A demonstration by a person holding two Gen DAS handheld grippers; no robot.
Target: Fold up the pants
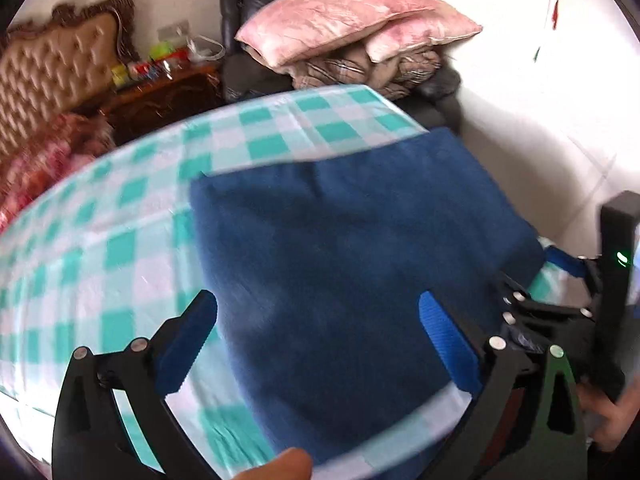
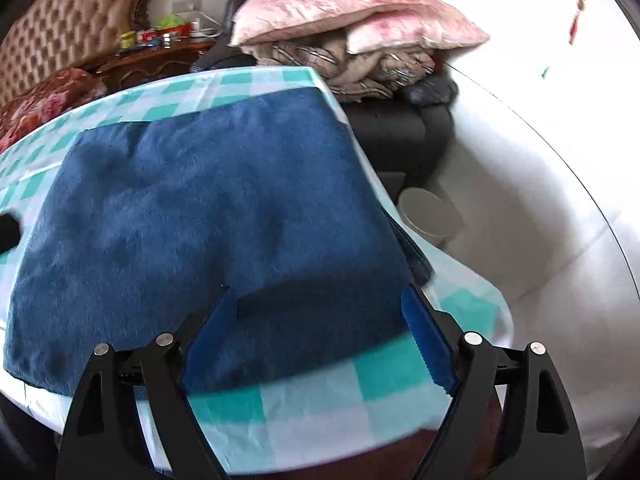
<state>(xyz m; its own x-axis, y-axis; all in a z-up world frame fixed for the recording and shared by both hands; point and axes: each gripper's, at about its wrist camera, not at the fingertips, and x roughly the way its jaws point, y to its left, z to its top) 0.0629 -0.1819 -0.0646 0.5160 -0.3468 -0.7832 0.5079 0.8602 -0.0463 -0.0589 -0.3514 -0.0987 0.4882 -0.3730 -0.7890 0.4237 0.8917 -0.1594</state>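
The dark blue fleece pants point(image 1: 352, 248) lie folded into a broad rectangle on the bed's green-and-white checked sheet point(image 1: 120, 240). They also fill the middle of the right wrist view point(image 2: 208, 216). My left gripper point(image 1: 316, 312) is open and empty, hovering over the near edge of the pants. My right gripper point(image 2: 316, 304) is open and empty over the near right corner of the pants. It shows at the right edge of the left wrist view point(image 1: 576, 304). A fingertip point(image 1: 276, 466) shows at the bottom.
Pink pillows point(image 2: 352, 4) on folded blankets sit on a dark armchair point(image 2: 400, 128) beyond the bed. A tufted headboard point(image 1: 52, 68) and a cluttered wooden nightstand point(image 1: 160, 92) stand at the back left. A white bin point(image 2: 428, 212) stands on the floor at the right.
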